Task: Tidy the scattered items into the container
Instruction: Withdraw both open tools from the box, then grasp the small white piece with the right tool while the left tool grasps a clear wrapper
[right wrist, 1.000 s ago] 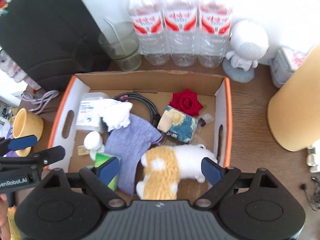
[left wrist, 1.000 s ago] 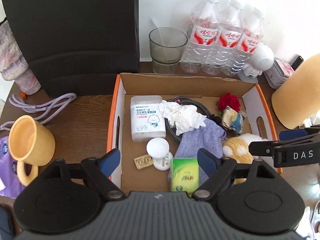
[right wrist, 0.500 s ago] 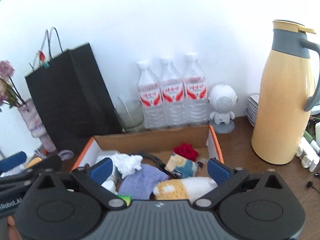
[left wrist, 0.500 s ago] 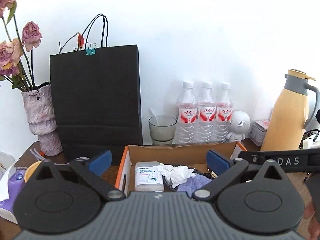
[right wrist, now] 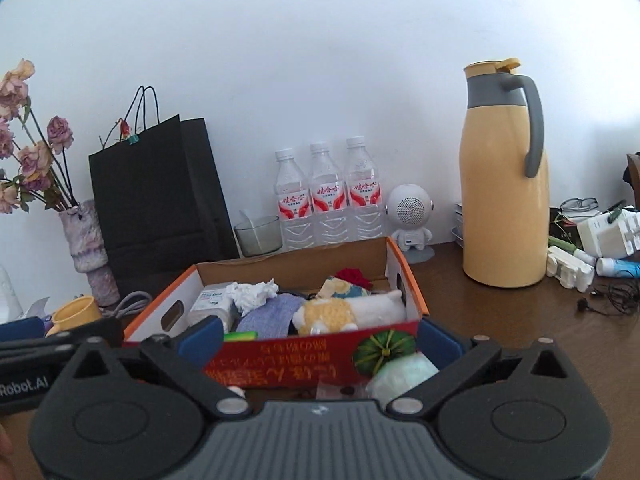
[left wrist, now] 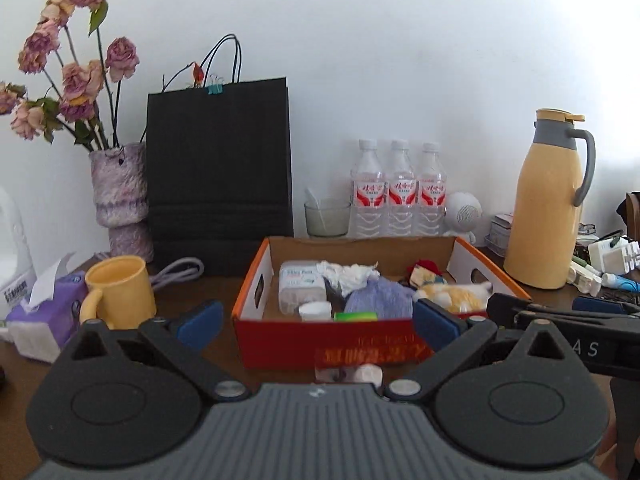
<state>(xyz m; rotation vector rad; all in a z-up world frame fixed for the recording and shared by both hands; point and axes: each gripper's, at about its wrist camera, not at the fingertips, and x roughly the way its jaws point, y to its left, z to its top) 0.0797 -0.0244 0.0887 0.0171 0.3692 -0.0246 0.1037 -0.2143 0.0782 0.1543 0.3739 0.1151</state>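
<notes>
Both tools stand wide and hold nothing: the left tool [left wrist: 316, 320] and the right tool [right wrist: 320, 340] hang level just in front of the cardboard box [right wrist: 396, 258] on the bench [right wrist: 520, 320]; inside the box lie a plush toy [right wrist: 340, 312], a purple cloth [right wrist: 268, 312], crumpled tissue [right wrist: 252, 292], a wipes pack [left wrist: 300, 286] and a red rose [right wrist: 354, 276]; the gathering step looks nearly done; a pale green bundle [right wrist: 404, 372] sits against the box's front wall, outside it; left of the box, a yellow mug [left wrist: 120, 292] and a tissue pack [left wrist: 44, 320] remain out; next, I judge, one tool must drop to the bundle, close on it and lift it over the wall.
</notes>
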